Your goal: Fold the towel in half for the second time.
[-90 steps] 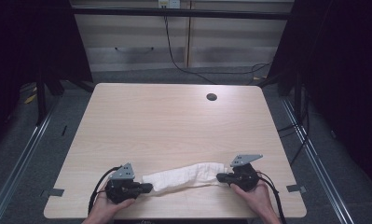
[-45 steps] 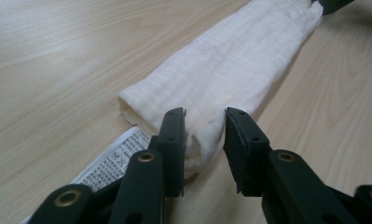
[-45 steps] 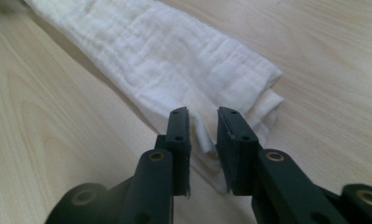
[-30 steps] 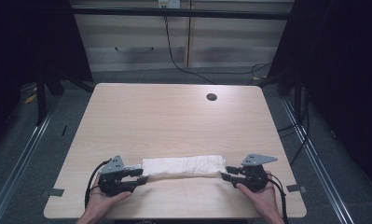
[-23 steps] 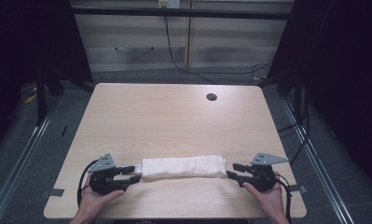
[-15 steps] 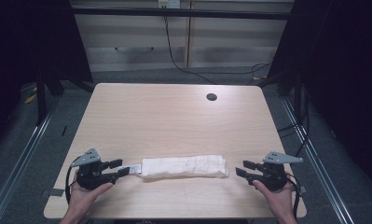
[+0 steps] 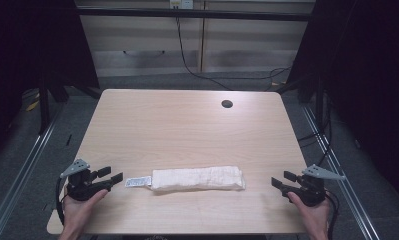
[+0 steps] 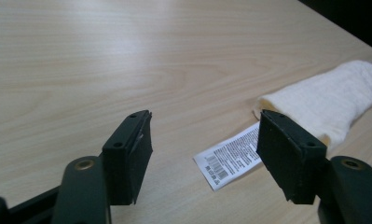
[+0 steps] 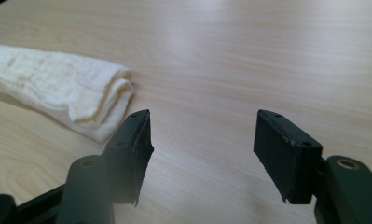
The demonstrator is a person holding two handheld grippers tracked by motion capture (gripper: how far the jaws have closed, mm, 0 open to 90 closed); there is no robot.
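A cream folded towel [image 7: 198, 178] lies as a long strip near the table's front edge, with a white care label [image 7: 137, 182] sticking out of its left end. My left gripper [image 7: 113, 176] is off the label's left end, jaws apart and nothing between them; they have just been opening. The label [image 8: 230, 157] and towel end [image 8: 330, 103] lie ahead of it, to the right. My right gripper [image 7: 281, 179] sits well right of the towel, open and empty, its jaws also just opened. The towel's right end [image 9: 58, 91] lies to its left.
The light wooden table [image 7: 187, 130] has a dark round cable hole [image 7: 227, 104] at the back right. Metal rails run along the floor on both sides, and cables hang behind the table.
Both grippers let go of the towel's ends and drew apart, left one leftward, right one rightward. Their jaws opened. The towel stays flat and straight on the table.
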